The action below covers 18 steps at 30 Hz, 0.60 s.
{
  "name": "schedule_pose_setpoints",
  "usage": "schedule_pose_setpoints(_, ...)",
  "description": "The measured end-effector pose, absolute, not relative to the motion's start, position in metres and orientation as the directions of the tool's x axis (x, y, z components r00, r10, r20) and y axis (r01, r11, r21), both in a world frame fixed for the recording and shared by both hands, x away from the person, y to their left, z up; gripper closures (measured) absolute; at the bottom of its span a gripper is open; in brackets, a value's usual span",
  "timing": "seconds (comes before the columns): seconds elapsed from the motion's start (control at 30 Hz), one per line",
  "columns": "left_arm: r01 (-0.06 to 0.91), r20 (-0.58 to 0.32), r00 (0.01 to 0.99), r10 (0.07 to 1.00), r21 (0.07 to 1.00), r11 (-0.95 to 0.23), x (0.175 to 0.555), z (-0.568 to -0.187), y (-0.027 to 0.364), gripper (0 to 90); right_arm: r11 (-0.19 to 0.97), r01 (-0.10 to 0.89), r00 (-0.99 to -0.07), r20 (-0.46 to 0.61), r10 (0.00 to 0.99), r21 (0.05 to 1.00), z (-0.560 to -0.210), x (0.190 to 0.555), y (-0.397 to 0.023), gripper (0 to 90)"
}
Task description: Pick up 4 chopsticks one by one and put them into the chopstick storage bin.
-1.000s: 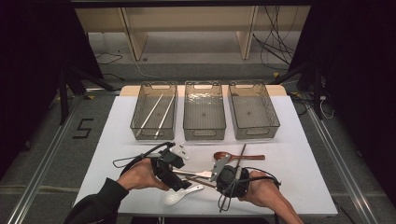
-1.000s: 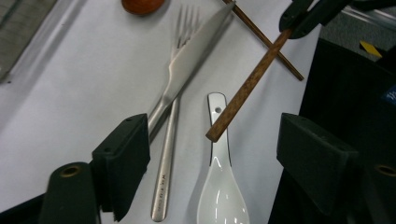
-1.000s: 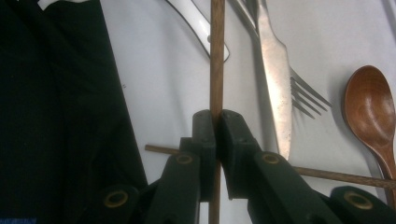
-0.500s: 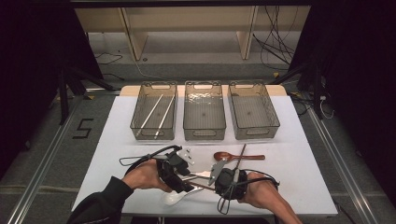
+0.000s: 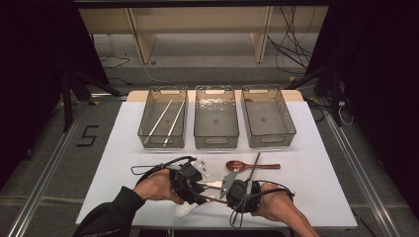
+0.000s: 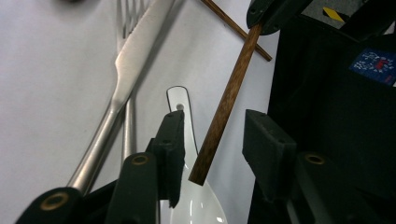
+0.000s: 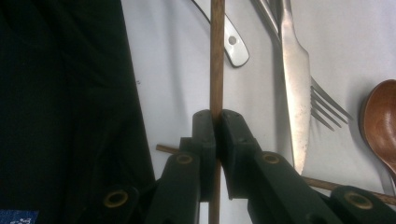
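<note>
The right tool (image 7: 217, 122) is clamped tight on a brown wooden chopstick (image 7: 216, 56), and its free end pokes between the left tool's (image 6: 212, 144) jaws, which have just been closing, pads not yet touching it. The stick is slim, dark-grained and straight, held just above the white counter (image 5: 123, 148) near its front edge. Its far end is cut off behind the right tool's jaws.
</note>
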<state>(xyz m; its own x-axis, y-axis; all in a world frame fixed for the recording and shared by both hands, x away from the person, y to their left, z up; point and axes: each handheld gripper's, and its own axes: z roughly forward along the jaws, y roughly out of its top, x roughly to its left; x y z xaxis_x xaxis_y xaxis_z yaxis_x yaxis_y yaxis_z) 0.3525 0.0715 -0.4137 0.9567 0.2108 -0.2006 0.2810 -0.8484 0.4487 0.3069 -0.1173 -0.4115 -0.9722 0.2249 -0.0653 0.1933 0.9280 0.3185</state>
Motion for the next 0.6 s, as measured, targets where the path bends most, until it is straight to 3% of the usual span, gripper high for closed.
schedule_pose_setpoints(0.6,0.258,-0.235,0.957,0.167,0.439,-0.861,0.3519,-0.4189,0.0699,73.1,0.935,0.155,-0.981,-0.059,0.183,0.318,-0.4123,0.3048,-0.1158,85.2)
